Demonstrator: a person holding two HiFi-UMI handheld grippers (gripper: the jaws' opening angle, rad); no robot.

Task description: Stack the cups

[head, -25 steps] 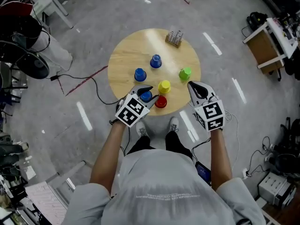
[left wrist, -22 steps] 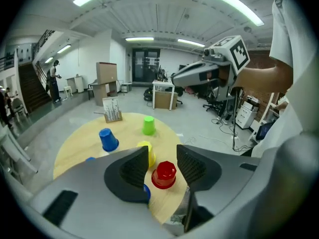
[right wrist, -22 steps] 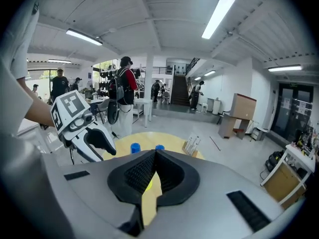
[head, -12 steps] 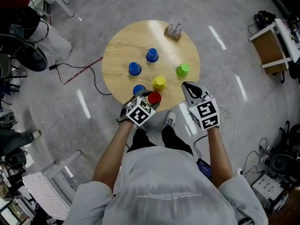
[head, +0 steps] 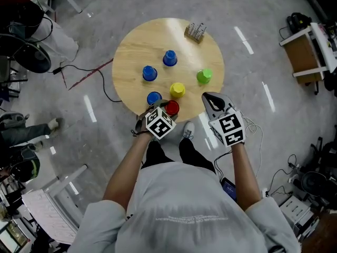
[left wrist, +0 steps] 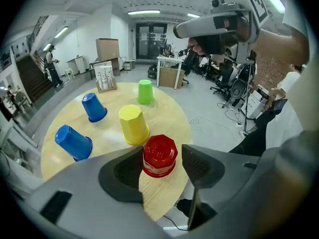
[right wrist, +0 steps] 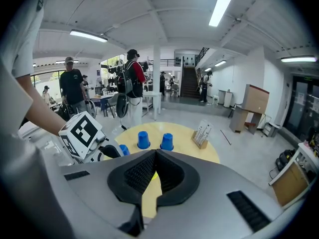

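On the round wooden table (head: 131, 46) stand upside-down cups: three blue (head: 169, 58) (head: 149, 73) (head: 154, 97), a yellow (head: 177, 90), a green (head: 204, 76) and a red cup (head: 172, 108) at the near edge. In the left gripper view the red cup (left wrist: 159, 156) stands between the jaws of my left gripper (left wrist: 162, 159). Those jaws are opening, with a gap on the right side. The yellow cup (left wrist: 133, 125) is just behind it. My right gripper (head: 207, 95) hovers shut and empty off the table's near right edge, below the green cup.
A small grey rack (head: 195, 31) stands at the table's far edge. A cable (head: 87, 70) runs over the floor on the left, and a wooden cart (head: 308, 46) stands at the right. Several people (right wrist: 130, 78) stand in the room behind the table.
My left gripper has let go of the nearest blue cup, which now stands free on the table. It has shifted right so its jaws flank the red cup. The right gripper has held still.
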